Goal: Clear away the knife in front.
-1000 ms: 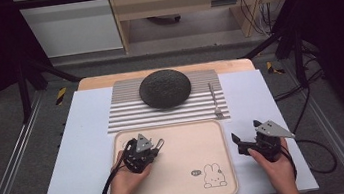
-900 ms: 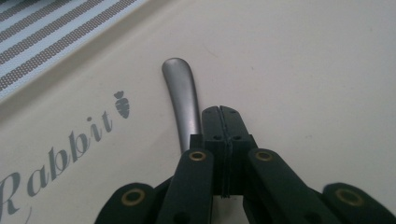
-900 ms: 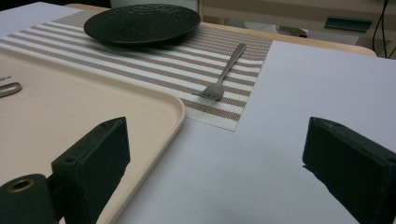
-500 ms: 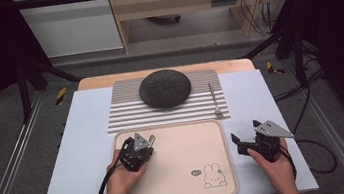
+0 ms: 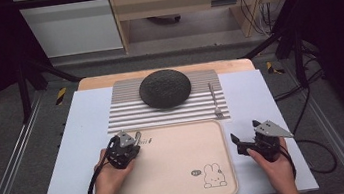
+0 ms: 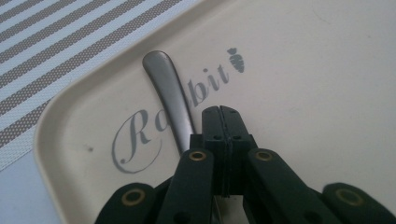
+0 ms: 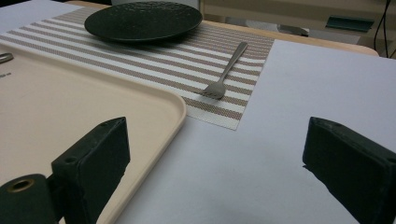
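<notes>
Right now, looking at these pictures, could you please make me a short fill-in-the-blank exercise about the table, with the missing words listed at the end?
1. The dark plate rests on the ____ placemat.
2. The fork lies to the ____ of the plate in the high view.
3. The left hand-held gripper is above the beige ____, where a metal handle lies beside its shut jaws.
4. The jaws of the right hand-held gripper are ____.

Missing words: striped; right; tray; open
</notes>
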Available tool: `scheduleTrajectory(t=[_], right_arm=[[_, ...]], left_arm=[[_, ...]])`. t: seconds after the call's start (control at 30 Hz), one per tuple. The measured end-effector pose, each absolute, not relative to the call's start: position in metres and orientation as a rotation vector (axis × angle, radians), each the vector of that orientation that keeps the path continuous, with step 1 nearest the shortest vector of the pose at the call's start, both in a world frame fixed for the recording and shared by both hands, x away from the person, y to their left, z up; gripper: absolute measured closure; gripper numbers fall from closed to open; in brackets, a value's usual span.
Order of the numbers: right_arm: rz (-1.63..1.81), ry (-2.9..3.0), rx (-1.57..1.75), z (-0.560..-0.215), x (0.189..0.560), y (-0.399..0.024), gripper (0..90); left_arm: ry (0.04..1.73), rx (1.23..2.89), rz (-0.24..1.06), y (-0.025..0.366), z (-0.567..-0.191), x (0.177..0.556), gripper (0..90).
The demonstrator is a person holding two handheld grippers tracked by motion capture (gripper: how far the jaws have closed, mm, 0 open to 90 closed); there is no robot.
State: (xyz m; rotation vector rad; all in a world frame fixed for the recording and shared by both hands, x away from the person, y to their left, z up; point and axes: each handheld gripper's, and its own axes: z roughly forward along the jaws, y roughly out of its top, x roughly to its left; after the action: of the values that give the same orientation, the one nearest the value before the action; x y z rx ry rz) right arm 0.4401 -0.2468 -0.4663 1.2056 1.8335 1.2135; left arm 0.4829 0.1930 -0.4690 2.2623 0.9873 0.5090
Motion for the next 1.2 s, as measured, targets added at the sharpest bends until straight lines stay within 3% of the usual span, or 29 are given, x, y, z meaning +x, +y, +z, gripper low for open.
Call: scheduleTrajectory(t=[0.97, 1.2], right_arm=[[1.19, 1.83, 1.228, -0.468, 0.443, -0.246, 7.5], [1.203, 1.828, 1.216, -0.467, 0.442, -0.246, 7.3]], left_arm=[[1.085, 2.181, 0.501, 0.232, -0.471, 0.471, 90.0], [1.03, 2.139, 0.577, 0.23, -0.467, 0.471, 90.0]])
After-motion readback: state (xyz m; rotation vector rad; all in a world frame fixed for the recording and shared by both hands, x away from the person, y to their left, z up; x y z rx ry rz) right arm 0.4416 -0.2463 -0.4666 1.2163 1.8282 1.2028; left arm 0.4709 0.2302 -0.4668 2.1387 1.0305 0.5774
